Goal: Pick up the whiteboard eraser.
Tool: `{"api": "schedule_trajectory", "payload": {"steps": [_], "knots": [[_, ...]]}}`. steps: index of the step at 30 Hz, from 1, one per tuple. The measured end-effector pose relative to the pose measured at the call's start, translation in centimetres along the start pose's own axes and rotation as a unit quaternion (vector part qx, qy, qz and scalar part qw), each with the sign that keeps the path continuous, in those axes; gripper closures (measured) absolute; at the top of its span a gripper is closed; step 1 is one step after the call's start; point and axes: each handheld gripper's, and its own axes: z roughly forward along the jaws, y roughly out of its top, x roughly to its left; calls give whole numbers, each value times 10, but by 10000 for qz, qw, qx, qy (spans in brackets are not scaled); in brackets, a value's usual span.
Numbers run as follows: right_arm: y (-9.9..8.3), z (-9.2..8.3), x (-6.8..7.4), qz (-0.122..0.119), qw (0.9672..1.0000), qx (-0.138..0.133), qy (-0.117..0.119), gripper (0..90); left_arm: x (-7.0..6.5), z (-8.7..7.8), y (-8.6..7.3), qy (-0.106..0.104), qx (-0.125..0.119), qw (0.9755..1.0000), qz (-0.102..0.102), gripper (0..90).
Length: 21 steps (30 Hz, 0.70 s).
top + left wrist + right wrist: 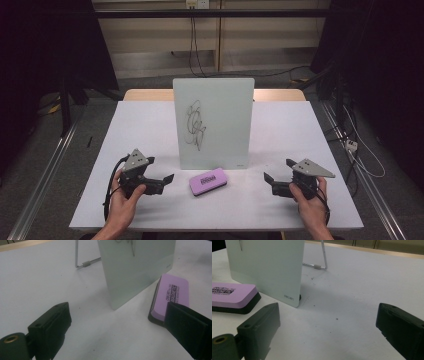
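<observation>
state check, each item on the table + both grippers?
whiteboard: upright on its wire stand, black scribble on its face
wire stand: behind the board, feet on the table
eraser: flat in front of the board, purple side up, untouched
left gripper: open, nothing held, pointed at the eraser
right gripper: open, nothing held

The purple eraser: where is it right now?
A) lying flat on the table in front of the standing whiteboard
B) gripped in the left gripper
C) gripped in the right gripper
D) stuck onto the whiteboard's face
A: the purple eraser lies on the table just before the whiteboard, between the left gripper and right gripper, both open and clear of it.
</observation>
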Motion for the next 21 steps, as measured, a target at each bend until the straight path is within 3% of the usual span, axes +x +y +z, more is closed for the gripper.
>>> {"api": "schedule_trajectory", "payload": {"steps": [8,11,15,17,21], "knots": [[-1,1,-1,13,10000,15,29,52,-6,13,13,-167,128,9997,89,71],[-1,0,-1,1,10000,5,27,52,-8,19,17,-346,215,9992,54,71],[0,-1,-1,4,10000,-3,25,52,-12,25,22,-378,327,9985,233,71],[0,-1,-1,8,10000,1,35,52,-15,29,25,-581,352,9972,319,66],[0,-1,0,-16,10000,13,51,52,-20,33,29,-672,342,9963,417,53]]}}
